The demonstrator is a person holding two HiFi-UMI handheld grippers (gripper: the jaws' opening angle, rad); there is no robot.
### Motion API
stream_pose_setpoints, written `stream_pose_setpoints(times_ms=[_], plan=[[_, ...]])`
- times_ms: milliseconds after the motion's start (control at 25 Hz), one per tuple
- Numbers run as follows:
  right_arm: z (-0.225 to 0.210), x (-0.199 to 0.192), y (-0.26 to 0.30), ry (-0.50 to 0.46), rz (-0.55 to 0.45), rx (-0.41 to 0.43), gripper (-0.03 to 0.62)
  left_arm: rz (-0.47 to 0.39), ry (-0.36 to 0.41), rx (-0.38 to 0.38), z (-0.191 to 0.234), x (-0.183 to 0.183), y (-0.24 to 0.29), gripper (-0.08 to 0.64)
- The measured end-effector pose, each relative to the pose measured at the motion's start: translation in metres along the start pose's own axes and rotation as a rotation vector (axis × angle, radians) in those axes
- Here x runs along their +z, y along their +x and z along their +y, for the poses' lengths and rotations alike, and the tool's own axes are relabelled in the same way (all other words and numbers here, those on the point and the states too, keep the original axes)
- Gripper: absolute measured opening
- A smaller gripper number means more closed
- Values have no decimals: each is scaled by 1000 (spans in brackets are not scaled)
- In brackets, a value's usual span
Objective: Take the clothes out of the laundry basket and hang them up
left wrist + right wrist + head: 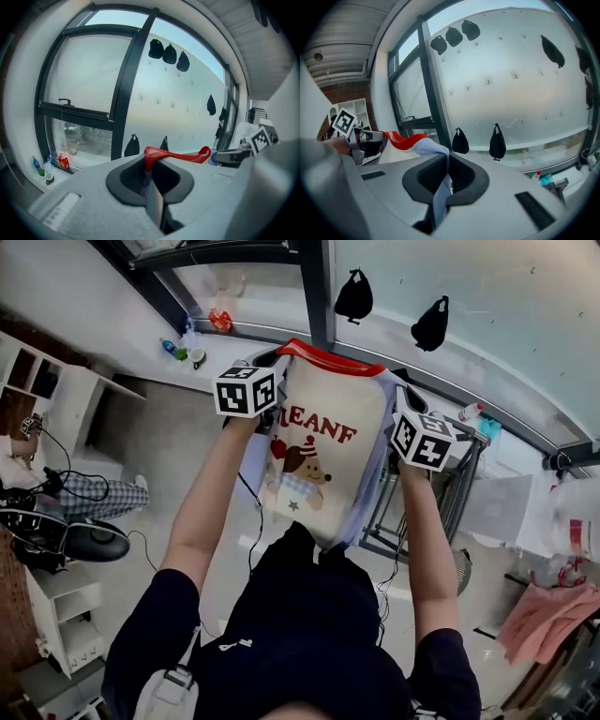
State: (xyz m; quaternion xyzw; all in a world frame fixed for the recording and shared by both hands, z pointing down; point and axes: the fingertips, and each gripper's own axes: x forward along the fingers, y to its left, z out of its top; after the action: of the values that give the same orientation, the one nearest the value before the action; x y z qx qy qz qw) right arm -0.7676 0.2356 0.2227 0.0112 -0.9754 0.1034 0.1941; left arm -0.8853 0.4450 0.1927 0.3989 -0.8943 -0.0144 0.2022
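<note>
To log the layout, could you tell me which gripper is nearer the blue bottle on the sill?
Left. The left gripper holds the shirt on the side toward the bottle; the right gripper holds its far side.

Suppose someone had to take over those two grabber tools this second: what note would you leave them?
Left gripper: shut on the shirt, at the shoulder beside the red collar.
Right gripper: shut on the shirt's other shoulder, on the pale blue fabric.
Things: the shirt hangs spread between the two grippers in front of the person, print facing them. A metal rack stands behind it on the right. No basket or hanger shows clearly.
Done: one shirt is out and held up.
Left: hang this shirt, then probably go back for more.
</note>
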Motion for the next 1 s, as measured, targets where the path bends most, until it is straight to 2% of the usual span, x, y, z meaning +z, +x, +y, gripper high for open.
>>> stream_pose_setpoints(times_ms=[320,680,880,920,960,1000], plan=[[-24,-13,77,-7,69,-127,6,89,-50,-99,54,-32,94,31],[-57,-33,145,3,163,-173,8,204,-155,-97,84,-67,172,31],[-67,-80,166,-16,263,-212,11,338,-85,-94,85,-115,191,32],[-71,-92,169,-11,290,-223,28,376,-77,-84,87,-128,193,33],[-74,-103,171,-4,312,-231,71,417,-69,-67,92,-142,195,68],[-78,-113,172,3,329,-238,124,457,-63,-54,96,-154,195,156]])
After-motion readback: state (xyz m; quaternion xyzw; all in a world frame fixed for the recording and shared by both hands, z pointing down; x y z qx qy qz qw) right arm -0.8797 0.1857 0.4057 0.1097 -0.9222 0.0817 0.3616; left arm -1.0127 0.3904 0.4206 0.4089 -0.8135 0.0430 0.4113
